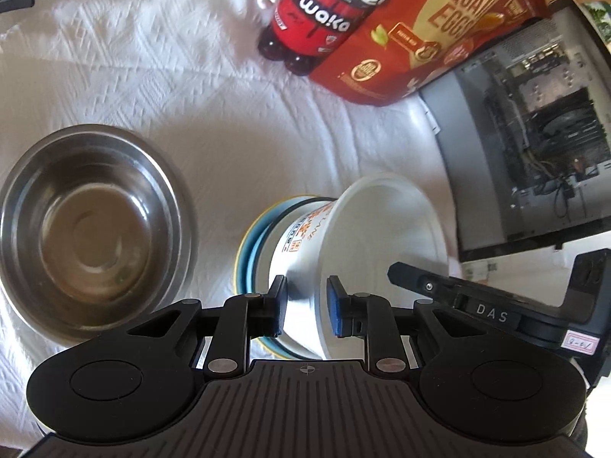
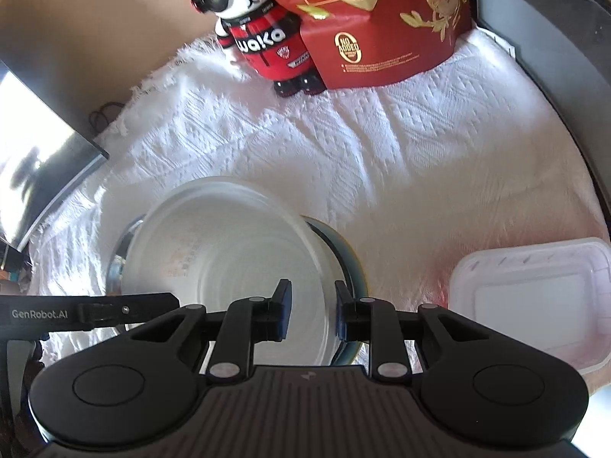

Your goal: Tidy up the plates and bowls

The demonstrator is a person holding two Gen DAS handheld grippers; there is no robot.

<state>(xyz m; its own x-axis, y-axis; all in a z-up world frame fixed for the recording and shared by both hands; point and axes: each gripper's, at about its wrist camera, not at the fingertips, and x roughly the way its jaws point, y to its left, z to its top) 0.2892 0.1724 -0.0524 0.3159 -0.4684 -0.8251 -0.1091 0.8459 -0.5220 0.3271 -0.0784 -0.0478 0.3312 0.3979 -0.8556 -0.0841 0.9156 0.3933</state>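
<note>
A white printed plastic bowl leans inside a blue bowl with a yellow rim on the white cloth. My left gripper straddles its near wall, one pad outside and one inside, and appears shut on it. My right gripper grips the opposite rim the same way; one of its fingers shows at that rim in the left wrist view. A steel bowl sits empty just left of the stack.
A bear-shaped bottle and a red egg box stand at the back. An open computer case borders the right side. A clear plastic container lies to the right, a monitor to the left.
</note>
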